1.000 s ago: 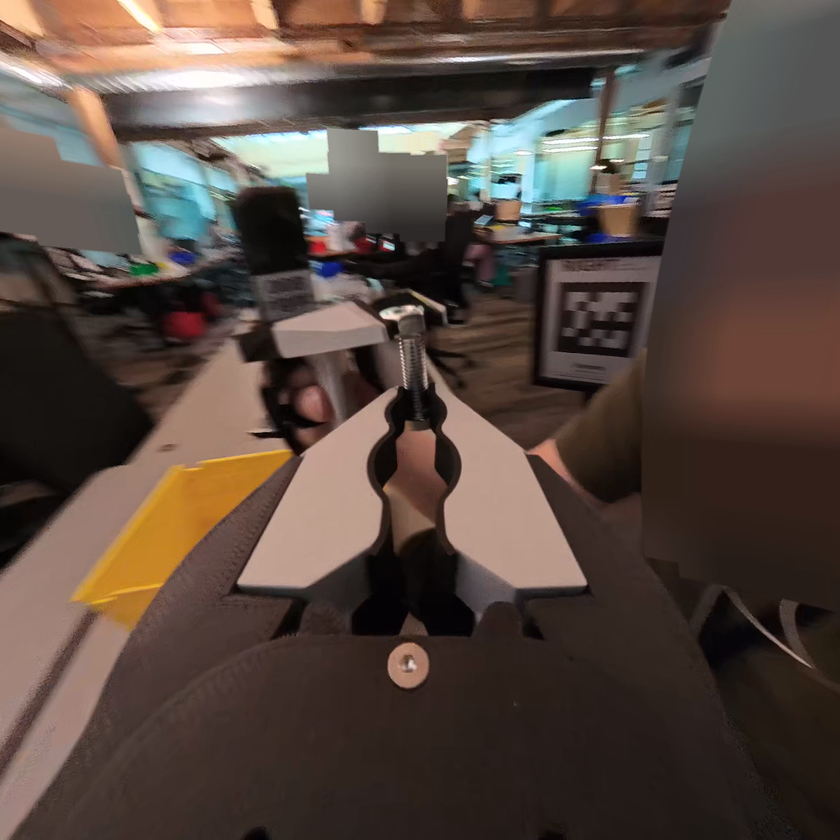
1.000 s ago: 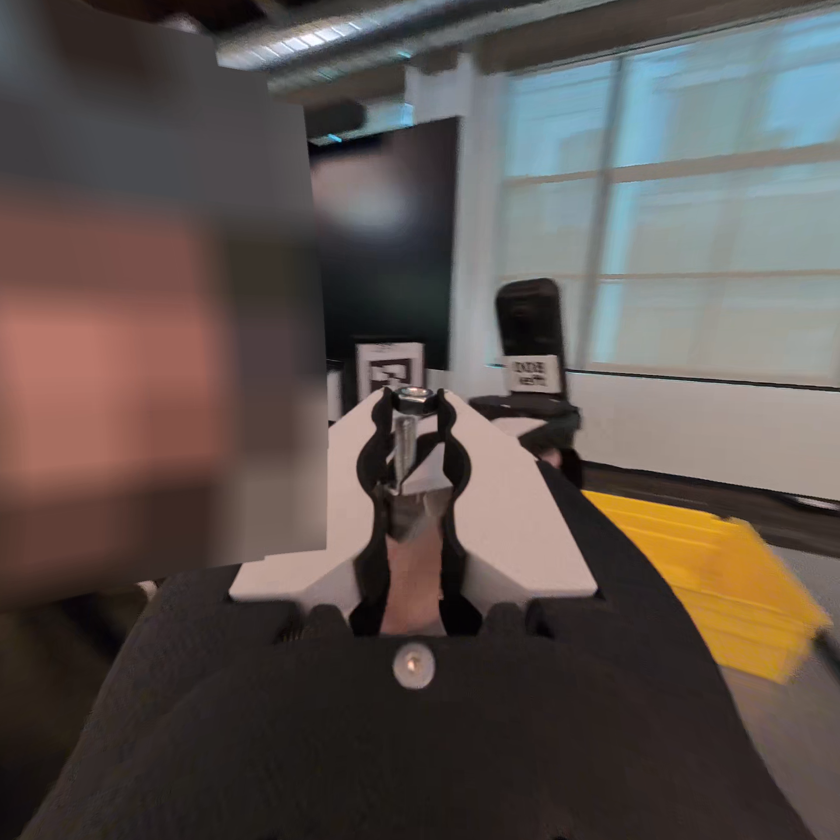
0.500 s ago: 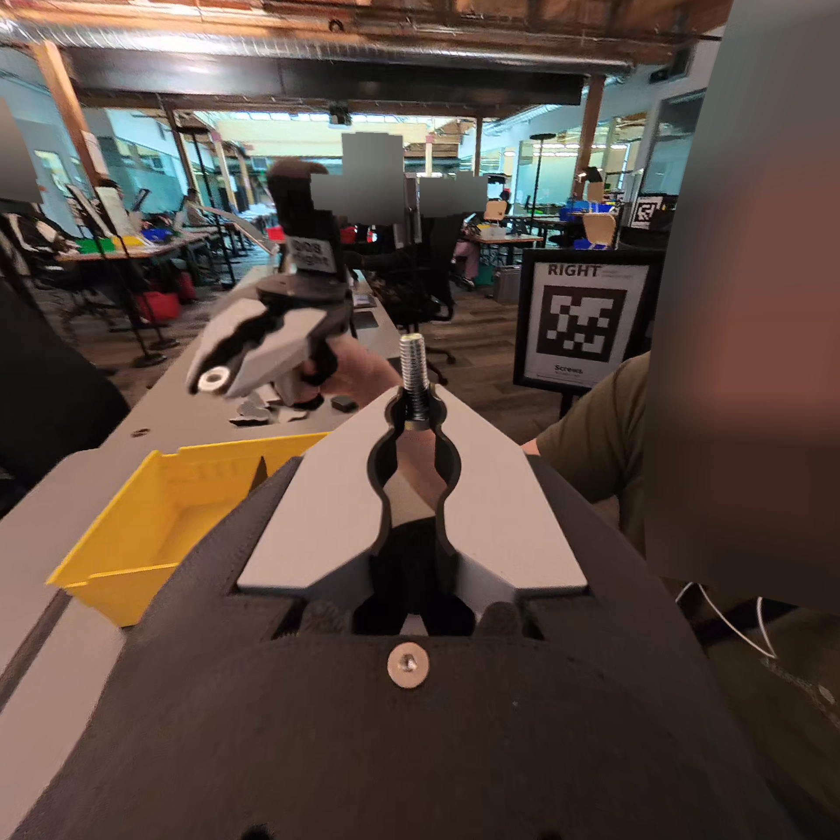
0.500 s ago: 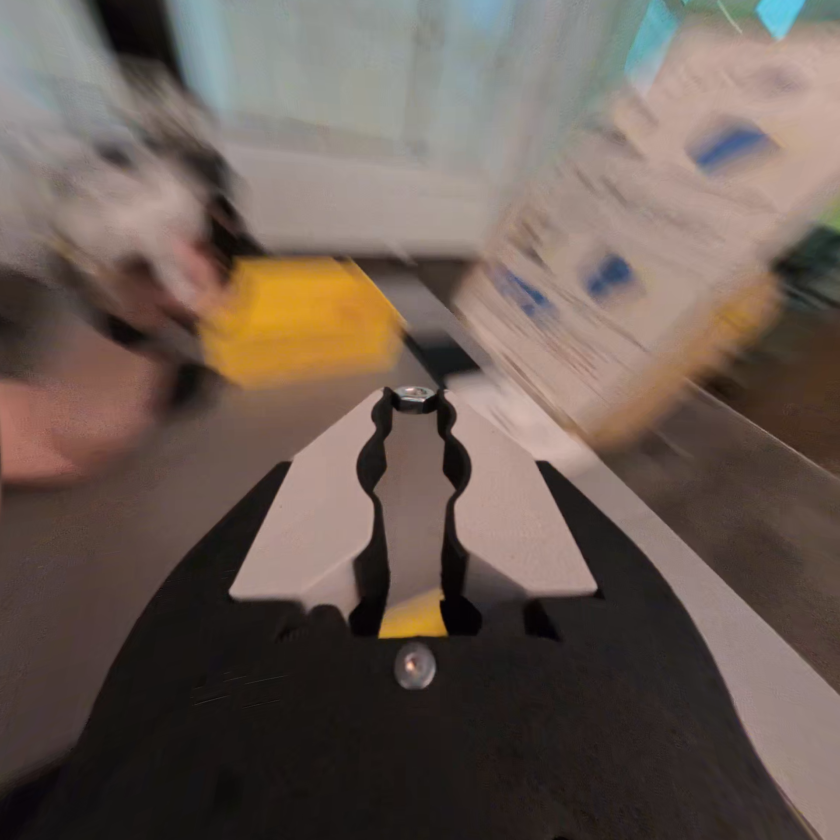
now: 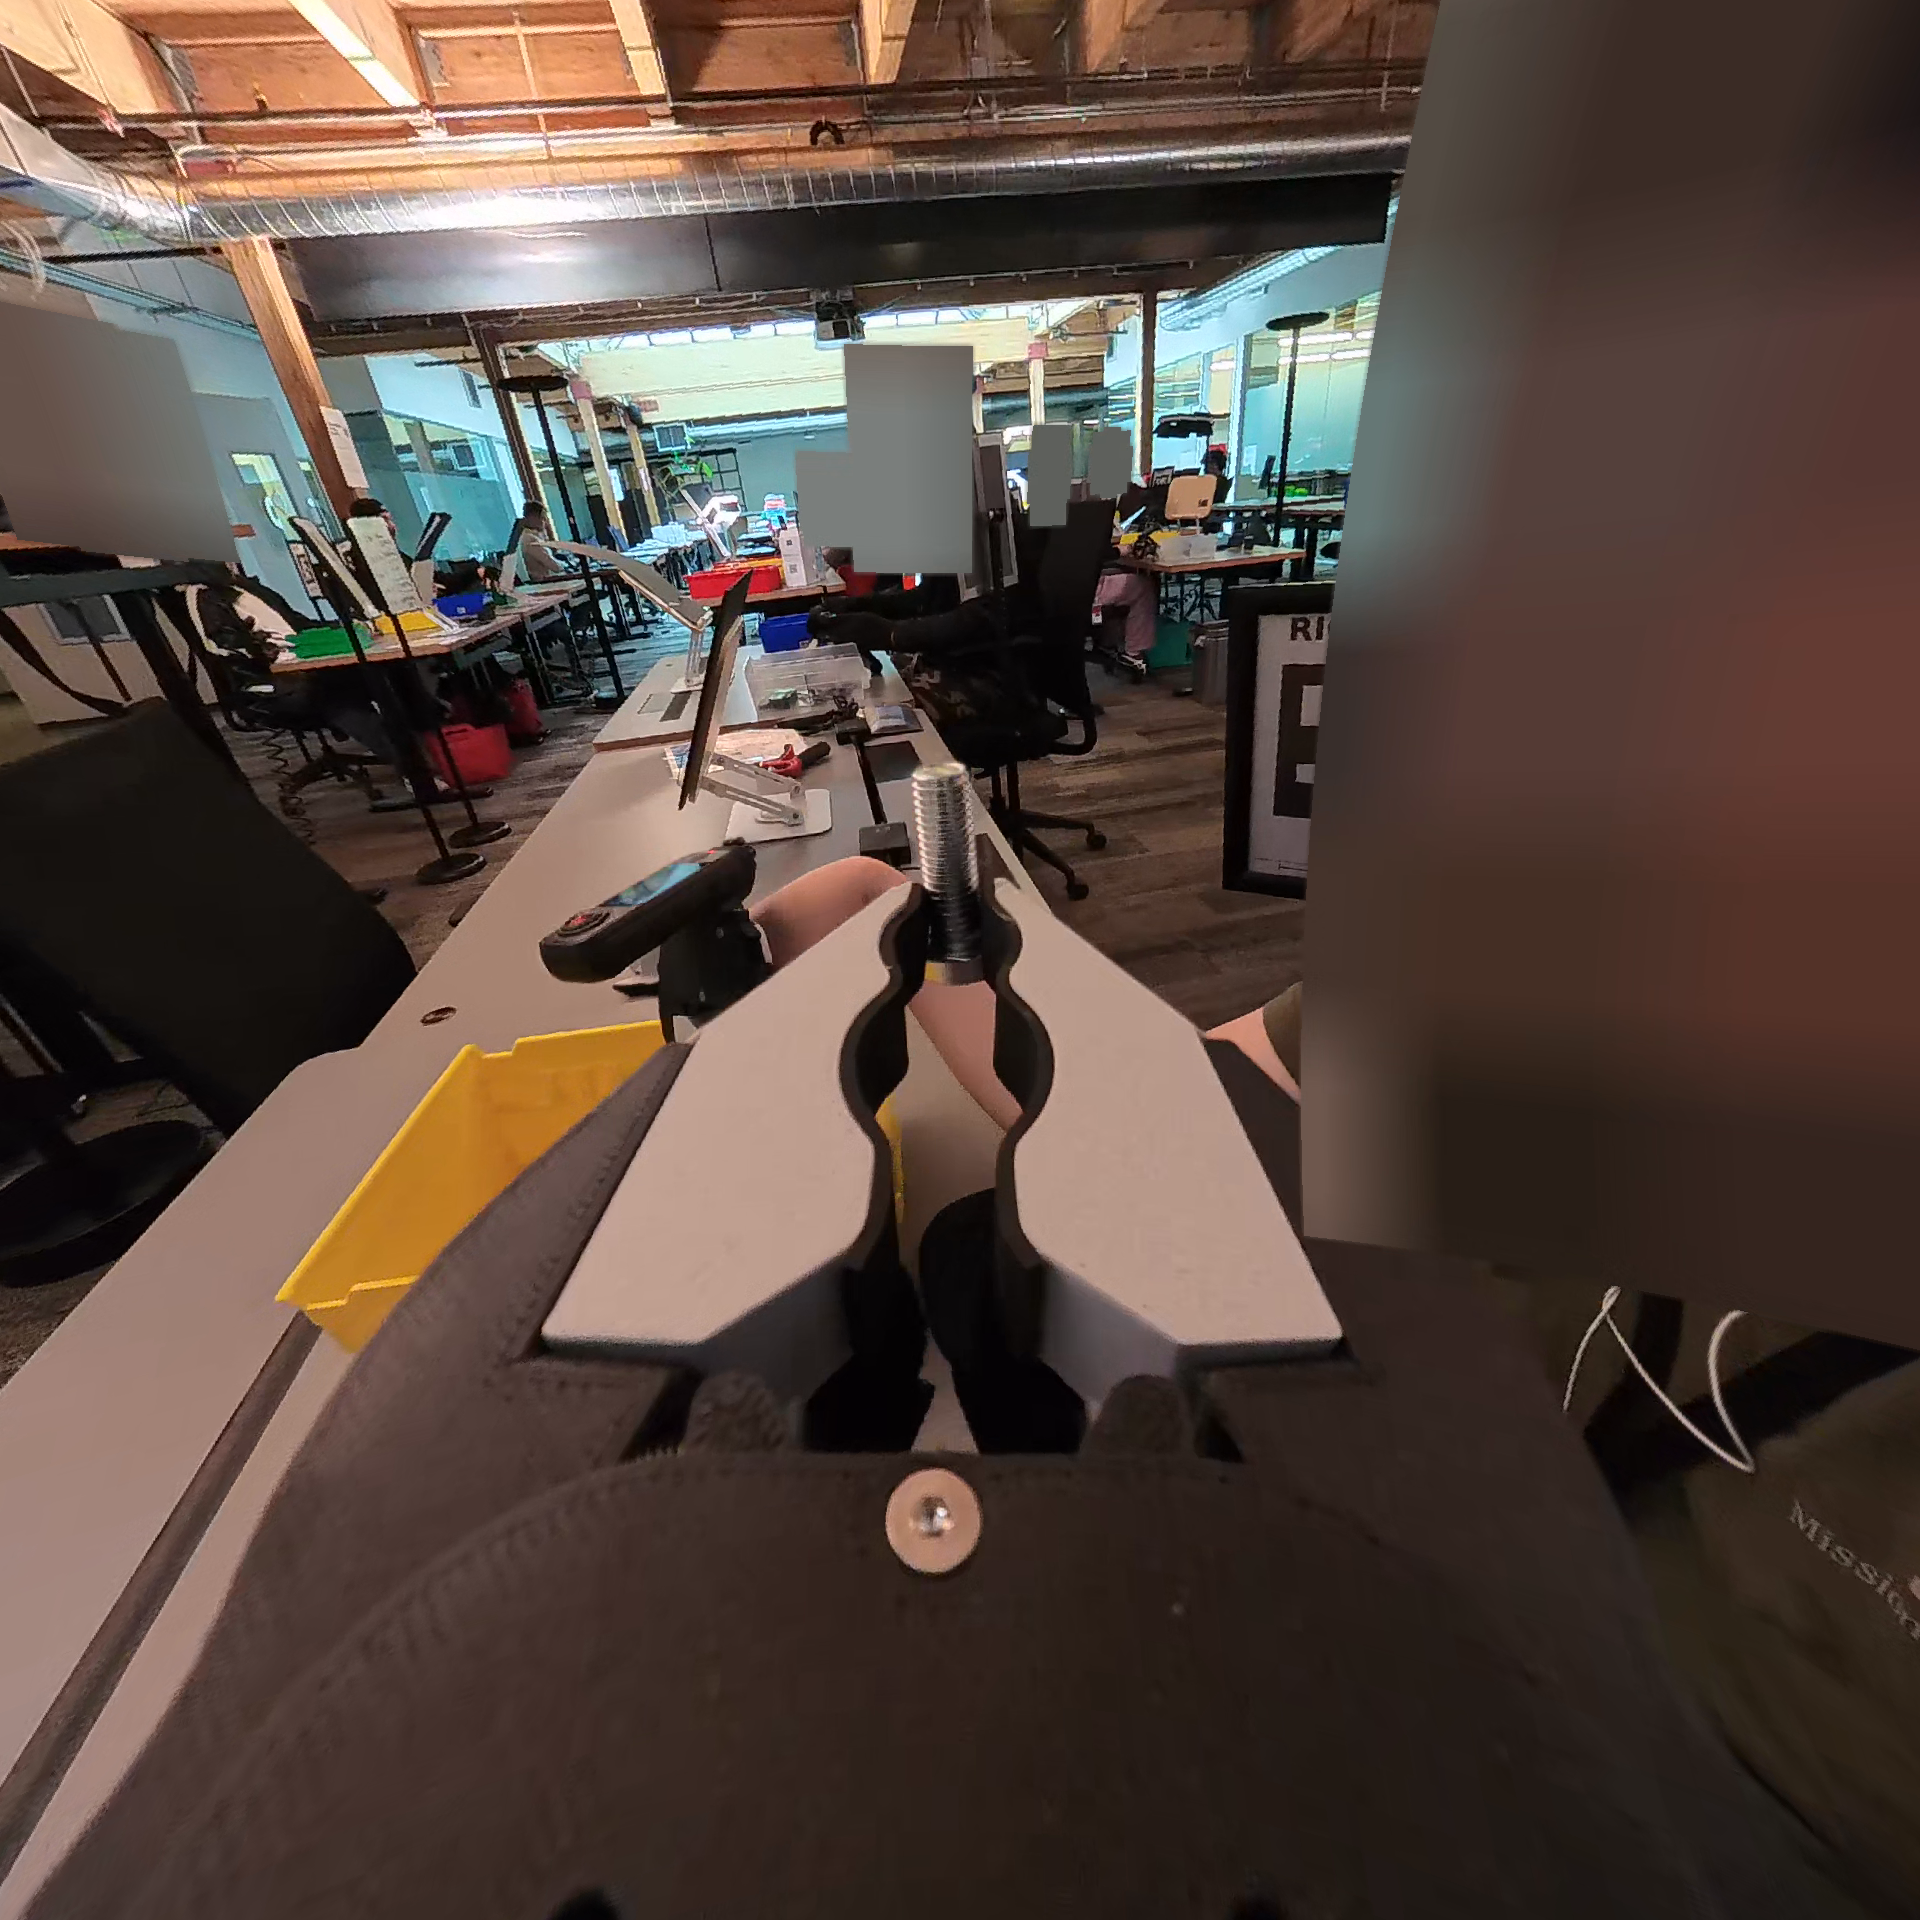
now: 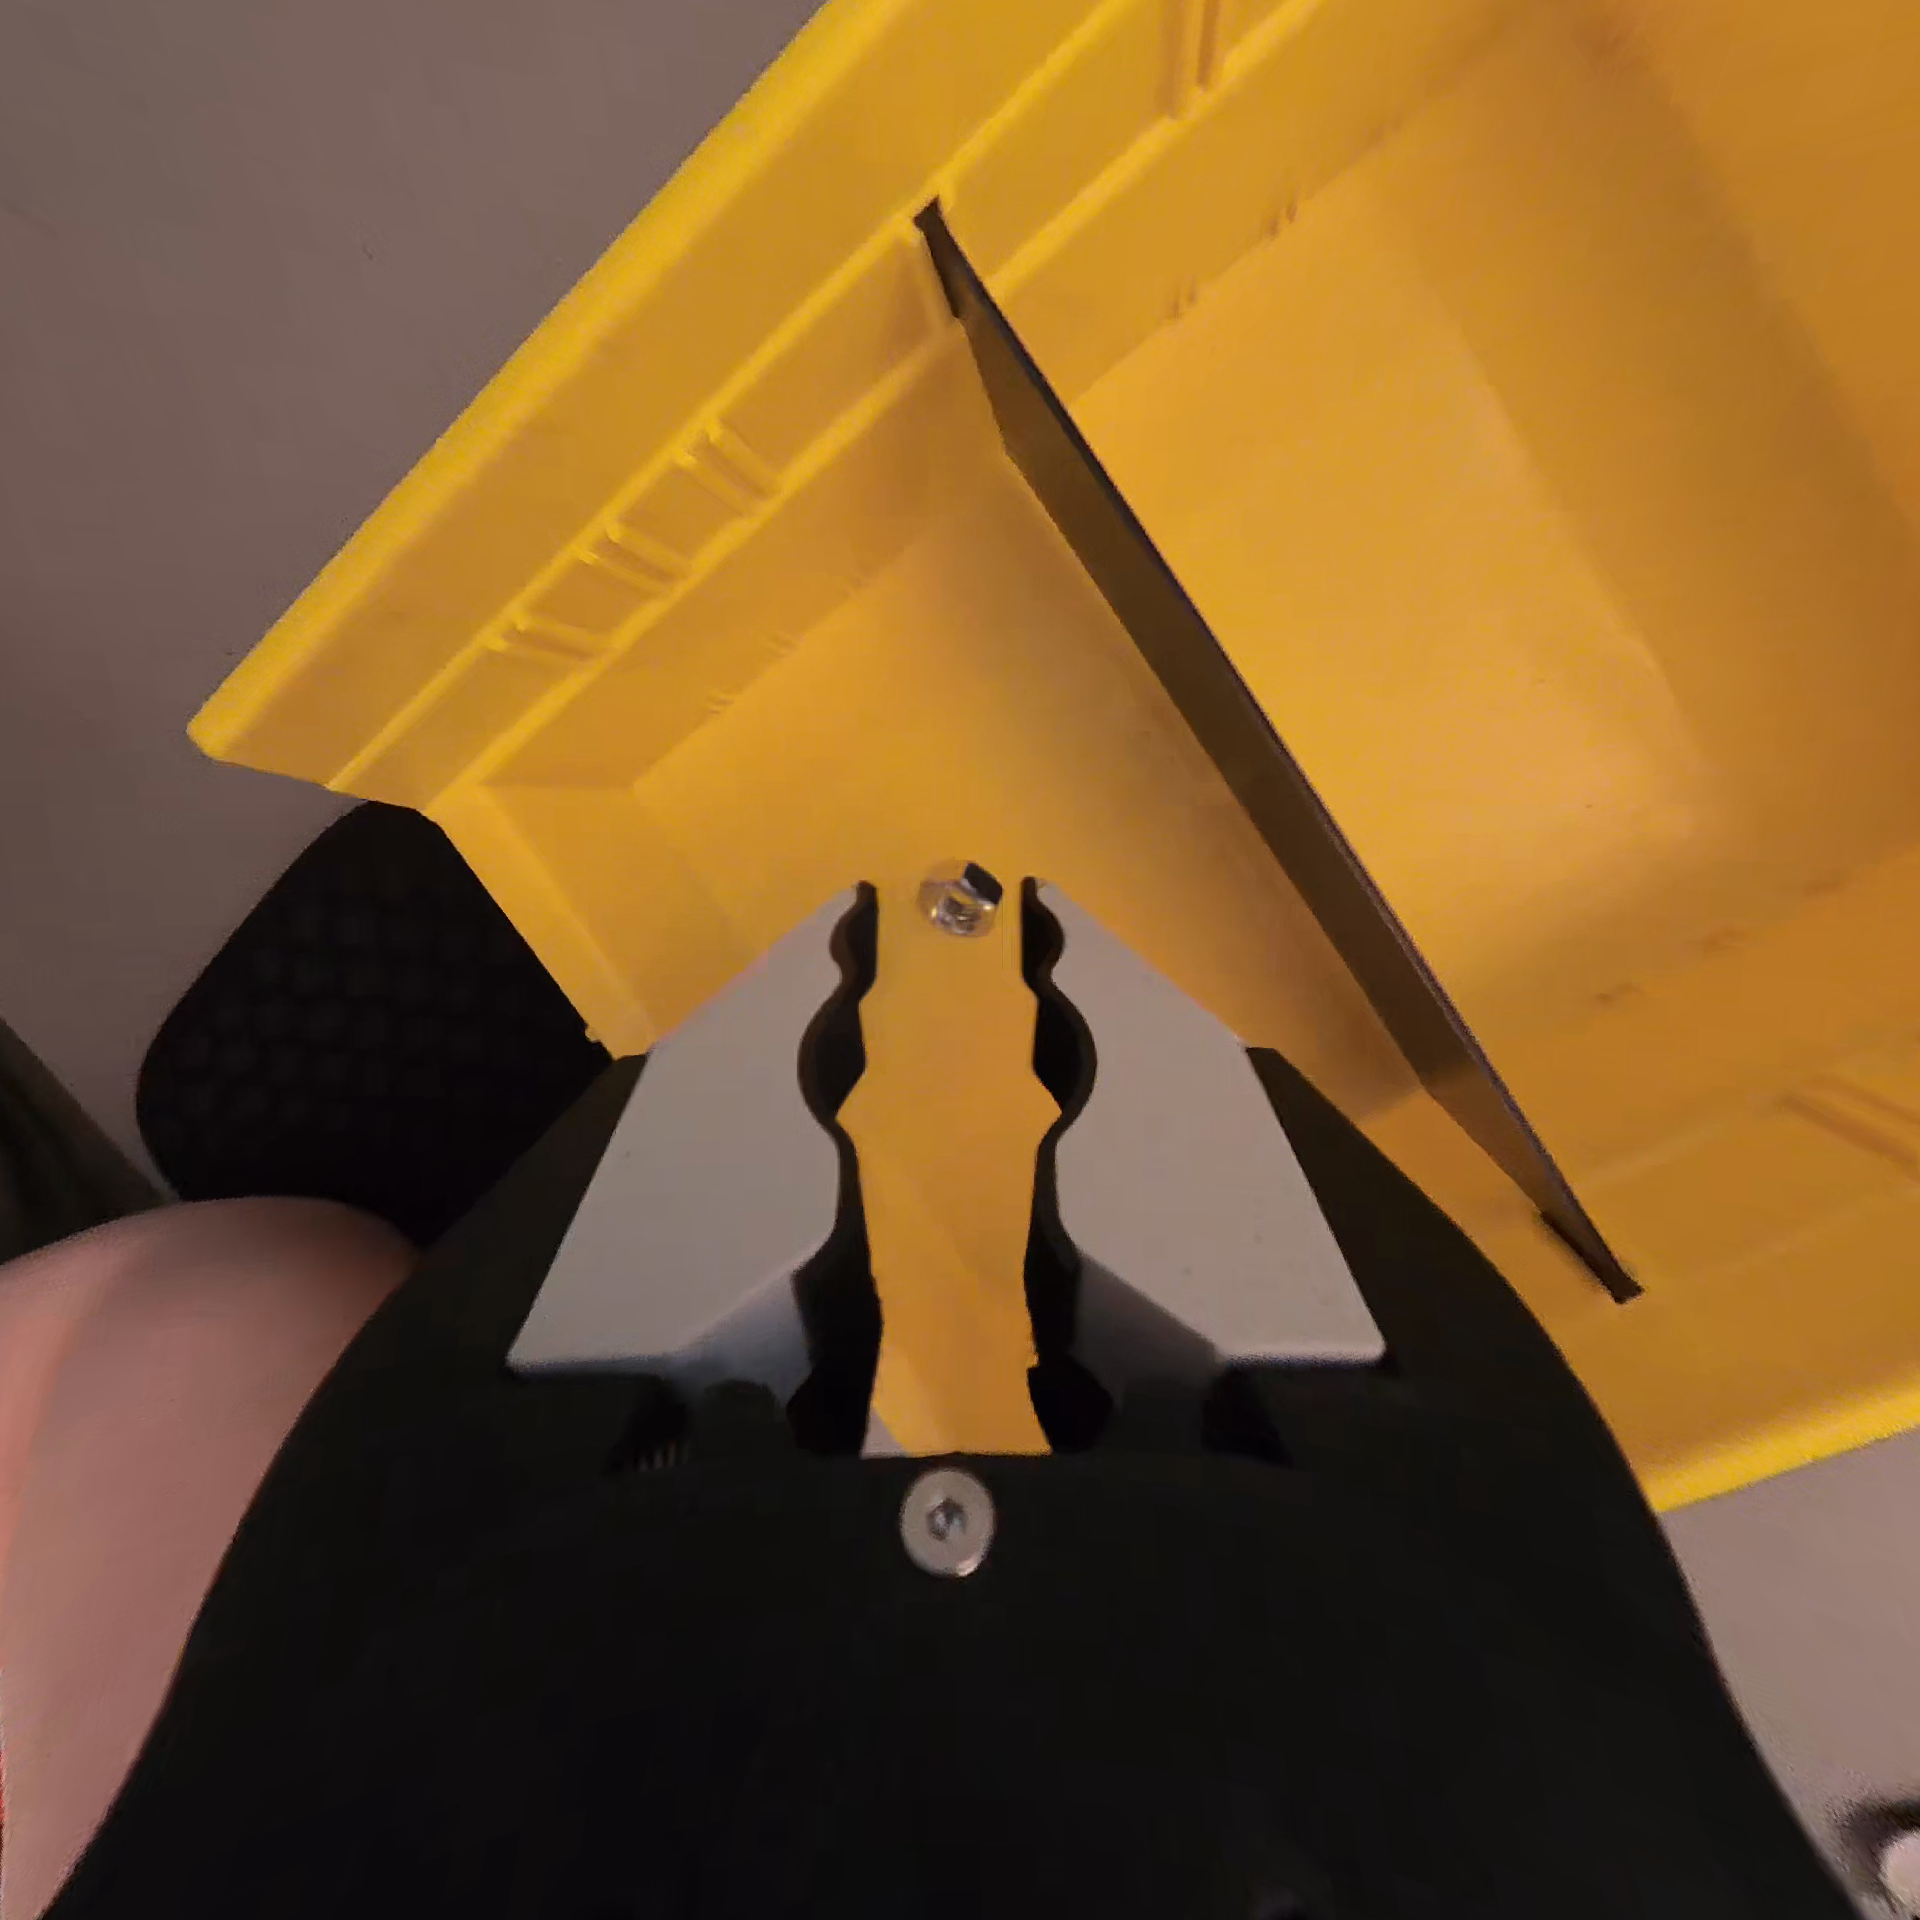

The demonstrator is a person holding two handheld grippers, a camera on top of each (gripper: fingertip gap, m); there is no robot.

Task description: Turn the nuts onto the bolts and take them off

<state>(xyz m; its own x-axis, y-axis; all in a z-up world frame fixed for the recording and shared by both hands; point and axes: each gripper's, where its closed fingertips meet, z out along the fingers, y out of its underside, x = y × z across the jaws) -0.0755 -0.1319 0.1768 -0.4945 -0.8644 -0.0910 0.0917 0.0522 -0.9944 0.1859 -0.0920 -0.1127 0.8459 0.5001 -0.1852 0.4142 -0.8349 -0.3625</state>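
My left gripper (image 5: 951, 940) is shut on a silver bolt (image 5: 943, 831), gripping it near the head, and the bare threaded end stands upright above the tips. My right gripper (image 6: 948, 914) points down into the yellow bin (image 6: 727, 499) with its jaws apart. A small silver nut (image 6: 958, 902) sits between the tips with a gap on each side, over the bin floor. In the left wrist view the back of the right gripper (image 5: 675, 914) and the hand holding it show above the bin (image 5: 457, 1153); its fingers are hidden there.
A black divider (image 6: 1247, 727) splits the bin into compartments. The bin stands on a long grey table (image 5: 135, 1423). A monitor on an arm (image 5: 717, 717) and small items lie farther along it. A black-framed marker sign (image 5: 1273, 748) stands to the right. Tip to tip, the grippers are about 40 cm apart.
The right gripper swung from beside the bolt down over the yellow bin and its jaws opened, releasing the nut. The left gripper kept hold of the bolt, which is now bare.
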